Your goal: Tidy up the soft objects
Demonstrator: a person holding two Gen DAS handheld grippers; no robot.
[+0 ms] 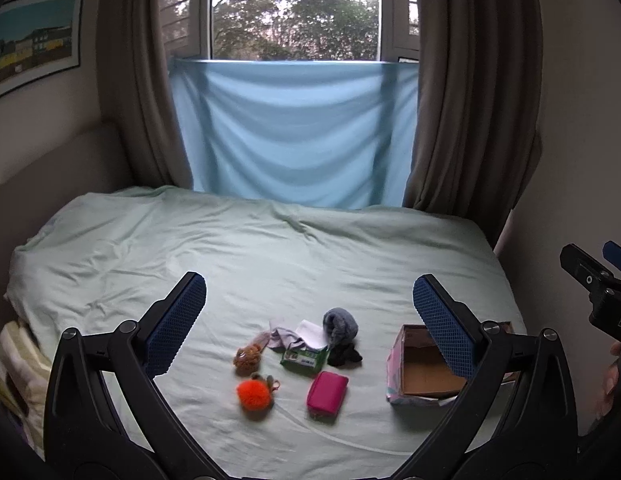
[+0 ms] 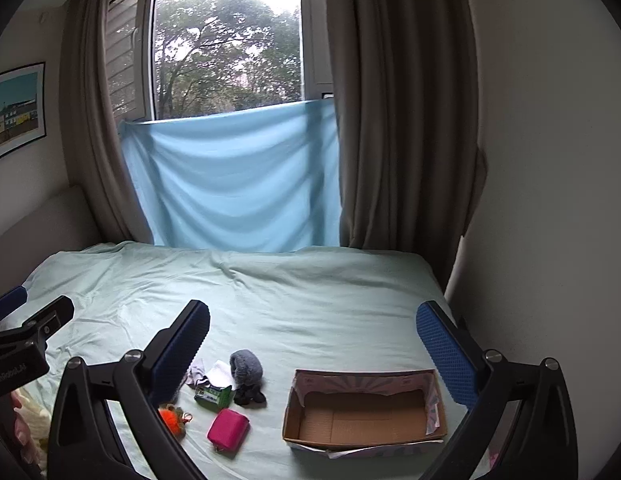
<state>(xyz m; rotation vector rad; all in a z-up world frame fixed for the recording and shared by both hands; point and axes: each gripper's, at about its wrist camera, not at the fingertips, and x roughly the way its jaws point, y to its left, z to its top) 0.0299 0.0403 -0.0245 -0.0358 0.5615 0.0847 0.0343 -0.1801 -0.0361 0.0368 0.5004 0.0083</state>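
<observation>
Left wrist view looks down on a bed covered in a pale green wrinkled sheet, with the left gripper held above it, its two blue-padded fingers spread wide and holding nothing. Between them lies a loose cluster of soft things: a fluffy orange pom-pom keychain, a brown curly scrunchie, a bright pink zipped fabric pouch, a green and white tissue pack, a crumpled pale lilac and white cloth, a grey fuzzy rolled sock and a small black fabric bundle. The grey sock touches the black bundle and the tissue pack; the pink pouch lies just in front of them, apart from the pom-pom. To their right stands an open cardboard box with a patterned outer wall, partly hidden behind the right-hand finger.

Right wrist view shows the right gripper also hovering with jaws wide apart and empty, the box's brown floor bare between its fingers. Behind the bed hangs a light blue cloth across the lower window, flanked by brown curtains
</observation>
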